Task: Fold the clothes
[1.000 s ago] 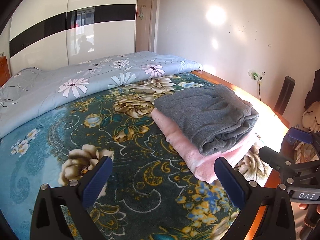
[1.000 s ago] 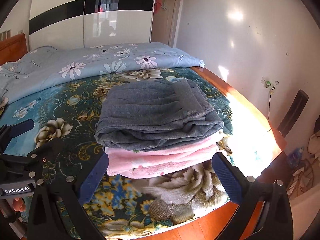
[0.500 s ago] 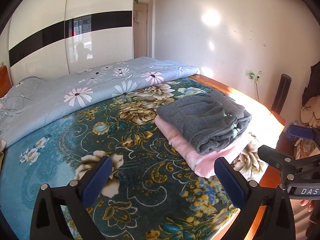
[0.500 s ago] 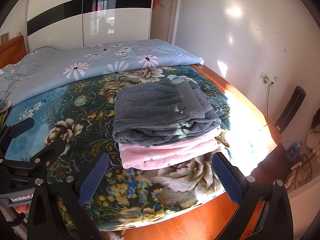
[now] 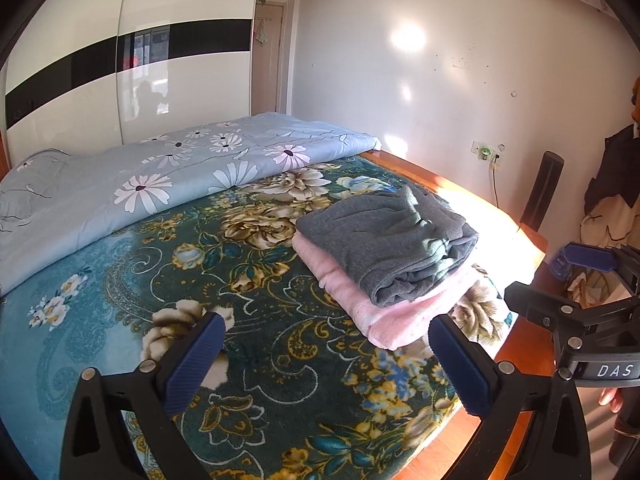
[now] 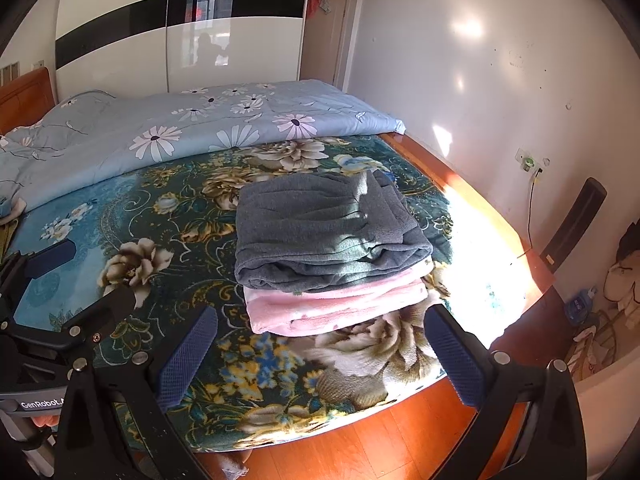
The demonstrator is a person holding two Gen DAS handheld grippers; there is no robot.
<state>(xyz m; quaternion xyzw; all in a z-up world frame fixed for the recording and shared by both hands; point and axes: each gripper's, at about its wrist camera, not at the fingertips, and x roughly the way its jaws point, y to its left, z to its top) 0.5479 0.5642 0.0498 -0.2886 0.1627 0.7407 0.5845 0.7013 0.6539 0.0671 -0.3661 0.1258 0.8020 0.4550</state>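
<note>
Floral blanket bears grey garment atop pink garment; blue quilt behind.

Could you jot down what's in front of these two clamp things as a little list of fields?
surface: floral blanket on a bed
top garment: grey garment, folded, lying on the pink one
bottom garment: pink garment, folded, on the blanket
behind: light blue daisy quilt along the far side
left gripper: open, empty, short of the stack
right gripper: open, empty, short of the stack
folding: both pieces look done
</note>
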